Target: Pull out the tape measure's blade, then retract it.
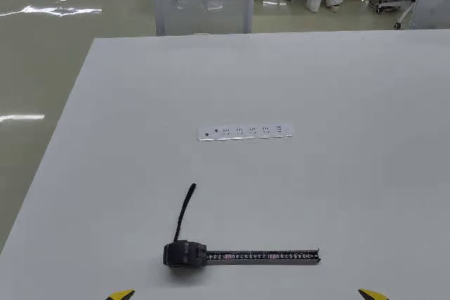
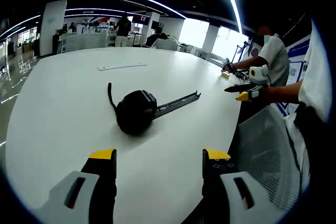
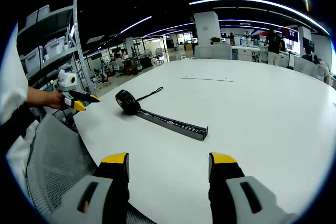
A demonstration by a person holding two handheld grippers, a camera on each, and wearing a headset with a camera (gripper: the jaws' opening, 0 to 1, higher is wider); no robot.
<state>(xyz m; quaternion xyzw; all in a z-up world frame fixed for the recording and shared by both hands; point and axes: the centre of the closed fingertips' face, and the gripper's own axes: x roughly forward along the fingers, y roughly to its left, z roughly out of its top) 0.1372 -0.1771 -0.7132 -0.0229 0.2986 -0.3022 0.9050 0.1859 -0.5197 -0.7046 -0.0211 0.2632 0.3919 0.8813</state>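
A black tape measure (image 1: 185,253) lies on the white table near its front edge, its blade (image 1: 264,256) pulled out to the right and lying flat, and its black wrist strap (image 1: 185,210) trails away from me. The same tape measure (image 2: 135,110) sits ahead of my left gripper (image 2: 159,162), which is open and empty. My right gripper (image 3: 169,164) is open too, short of the blade's end hook (image 3: 202,132). Yellow fingertips (image 1: 121,294) of the left and the right fingertips (image 1: 371,294) peek in at the bottom of the head view.
A white power strip (image 1: 244,132) is set into the table (image 1: 337,89) beyond the tape measure. A grey mesh chair (image 1: 203,10) stands at the far edge. People and chairs stand at the back right.
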